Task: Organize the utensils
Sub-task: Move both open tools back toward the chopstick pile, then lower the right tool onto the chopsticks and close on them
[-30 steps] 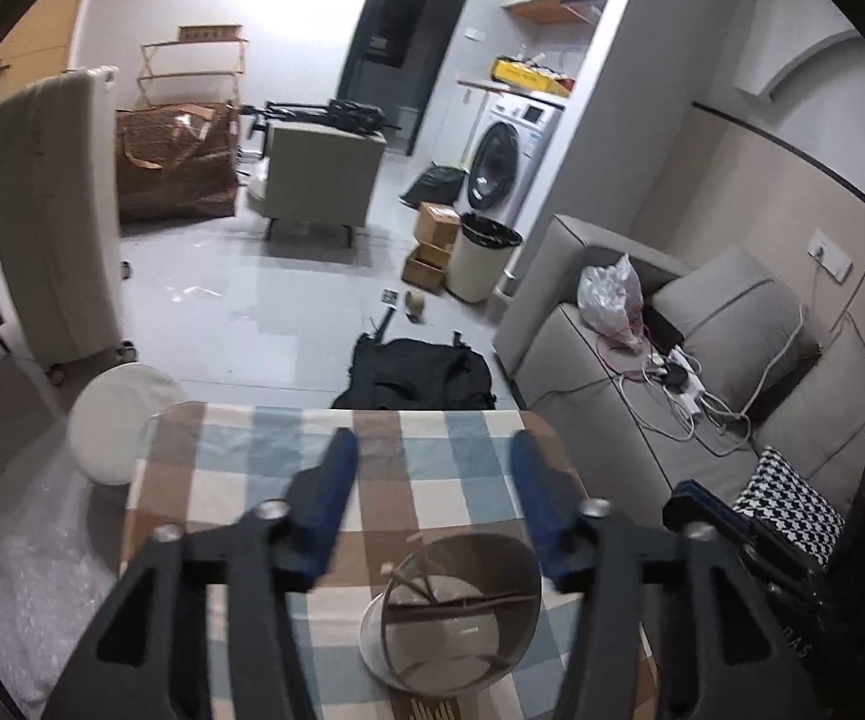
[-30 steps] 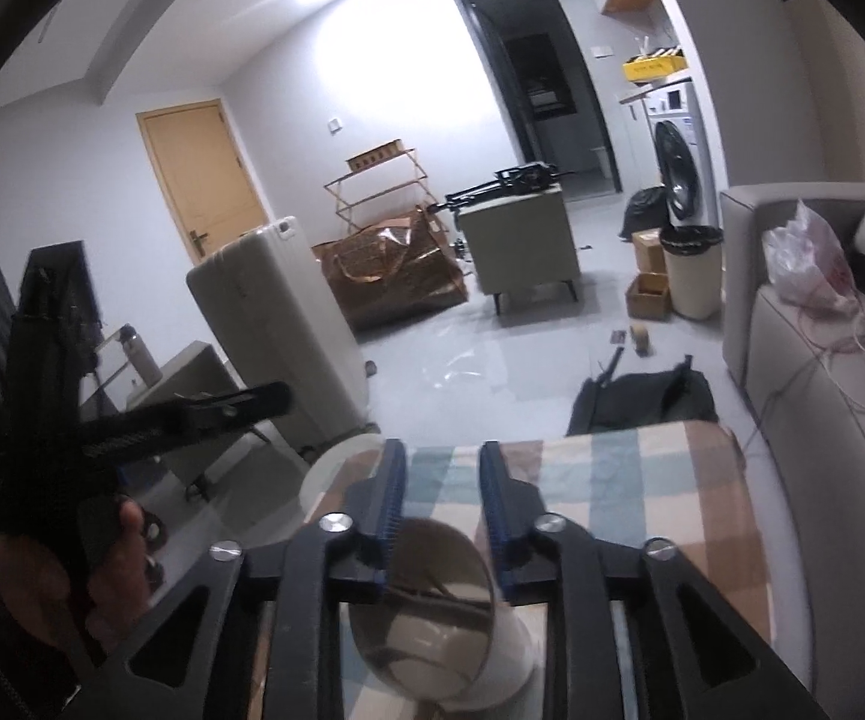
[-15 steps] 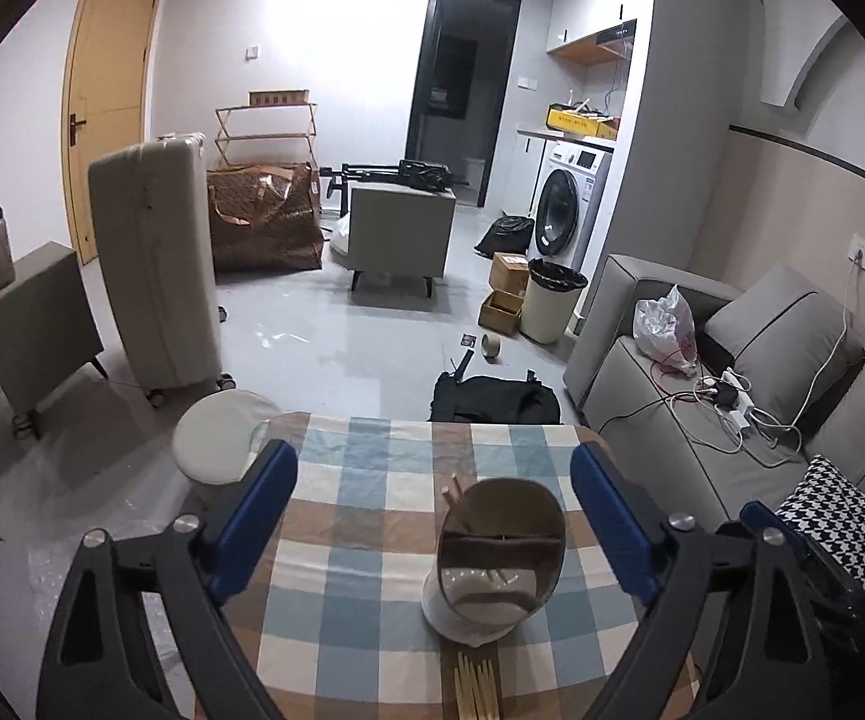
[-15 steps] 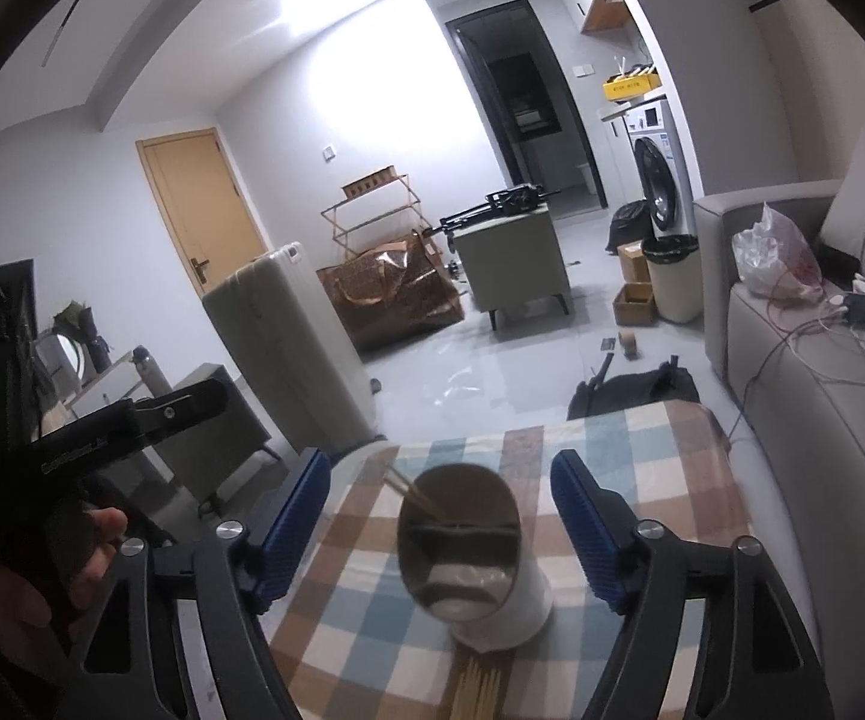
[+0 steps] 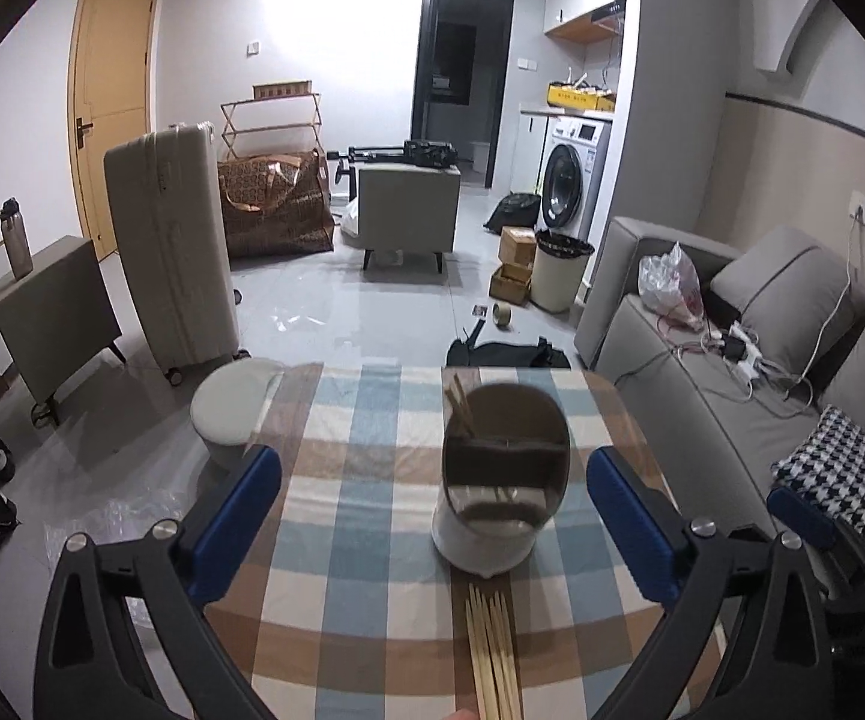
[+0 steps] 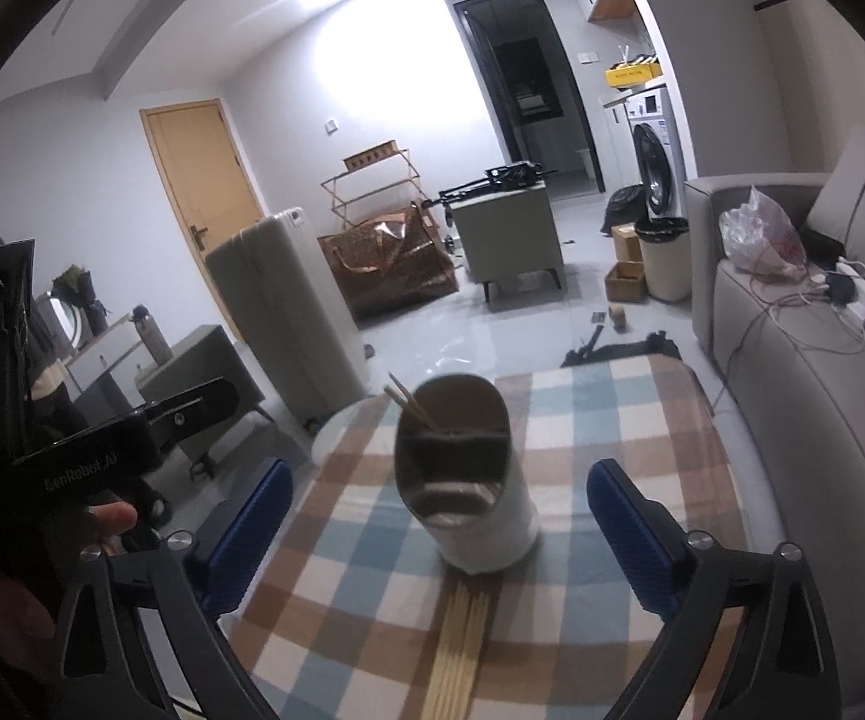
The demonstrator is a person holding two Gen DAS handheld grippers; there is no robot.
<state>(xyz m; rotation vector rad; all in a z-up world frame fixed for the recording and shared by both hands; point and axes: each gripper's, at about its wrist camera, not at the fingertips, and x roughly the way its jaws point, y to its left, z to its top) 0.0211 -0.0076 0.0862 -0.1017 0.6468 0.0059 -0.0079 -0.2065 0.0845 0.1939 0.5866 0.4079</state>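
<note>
Cut off and hidden — utensil holder and chopsticks

The loose chopsticks [image 5: 492, 648] run off the bottom edge in both views. Those inside the utensil holder [image 5: 501, 480] show only their tips above the rim — its dim compartments hide the rest, count unclear.

text: "GenRobot.AI" | on: black handheld gripper body [image 6: 96, 459] | view: right wrist | other text: unreadable

Blue, brown and white checked tablecloth [image 5: 372, 600], white utensil holder [image 5: 480, 540], pale wooden chopsticks [image 5: 492, 648]
</note>
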